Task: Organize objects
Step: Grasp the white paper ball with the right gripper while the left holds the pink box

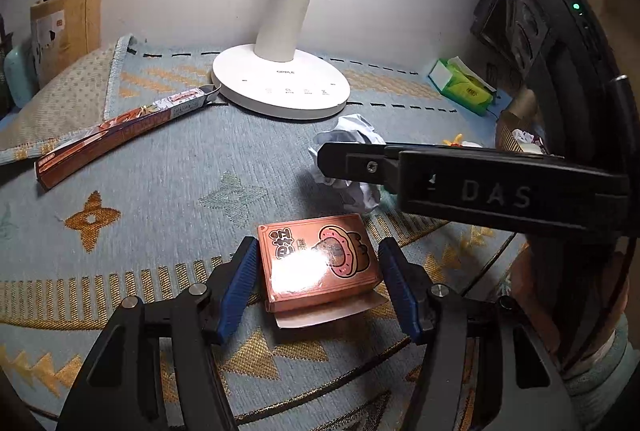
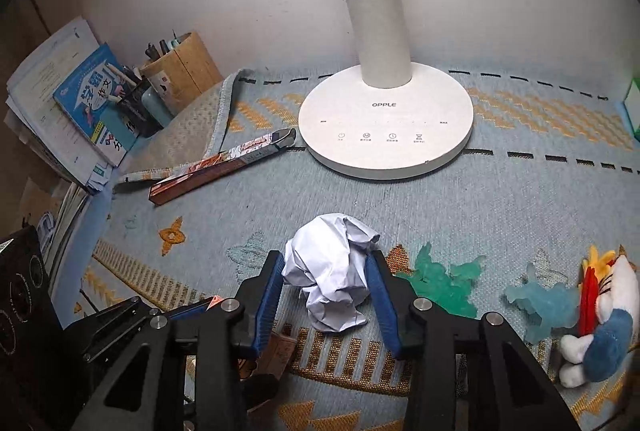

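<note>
Reading "OPPLE": lamp base (image 2: pixel 386 127)

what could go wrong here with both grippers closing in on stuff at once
1. The left gripper straddles the copper donut box, whose bottom flap hangs open; a squeeze may crush the thin card or bend the flap.
2. The right gripper is at the crumpled paper ball; soft paper may compress and slip out when lifted.
3. The two grippers work close together, so lifting either could knock the other.
</note>
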A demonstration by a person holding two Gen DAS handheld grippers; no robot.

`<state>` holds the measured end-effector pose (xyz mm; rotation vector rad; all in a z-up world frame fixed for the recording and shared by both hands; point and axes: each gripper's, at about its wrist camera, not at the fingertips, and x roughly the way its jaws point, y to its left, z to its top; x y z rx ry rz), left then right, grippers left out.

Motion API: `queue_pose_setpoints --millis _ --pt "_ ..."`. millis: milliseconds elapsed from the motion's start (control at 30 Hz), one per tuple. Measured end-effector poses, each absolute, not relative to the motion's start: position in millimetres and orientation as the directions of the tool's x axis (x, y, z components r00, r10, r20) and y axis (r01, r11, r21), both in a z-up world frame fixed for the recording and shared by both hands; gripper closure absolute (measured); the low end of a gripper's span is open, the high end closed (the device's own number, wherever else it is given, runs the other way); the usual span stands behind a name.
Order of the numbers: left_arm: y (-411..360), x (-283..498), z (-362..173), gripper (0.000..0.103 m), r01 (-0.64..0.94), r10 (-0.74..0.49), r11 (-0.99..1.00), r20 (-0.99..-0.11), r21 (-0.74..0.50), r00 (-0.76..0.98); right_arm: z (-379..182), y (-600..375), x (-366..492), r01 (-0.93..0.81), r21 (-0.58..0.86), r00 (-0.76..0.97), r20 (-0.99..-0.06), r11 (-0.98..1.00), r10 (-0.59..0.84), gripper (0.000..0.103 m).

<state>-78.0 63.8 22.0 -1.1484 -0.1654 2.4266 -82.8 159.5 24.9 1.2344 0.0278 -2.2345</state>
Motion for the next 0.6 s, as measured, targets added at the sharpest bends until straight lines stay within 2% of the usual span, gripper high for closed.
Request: queue_pose_setpoints --millis 200,333,600 --pt "75.6 -65.1 25.3 0.044 -0.396 0.422 -0.89 -0.734 -0.225 -0.532 59.4 195.8 -47.5 0.486 0.265 -0.455 -0.737 -0.833 -0.5 0.061" --pt "73.1 -29.7 36.1 0.044 -0.425 0.431 -0.88 -0.736 -0.213 -0.522 72.1 240.5 -6.0 0.469 0.265 -0.466 -0.736 -0.842 -0.491 0.061" --pt "76.5 23.5 29.9 0.044 -0.416 0.386 -0.895 -0.75 -0.162 -0.538 36.3 315.5 72.2 0.37 0.279 -0.463 -0.771 -0.886 -0.436 0.061"
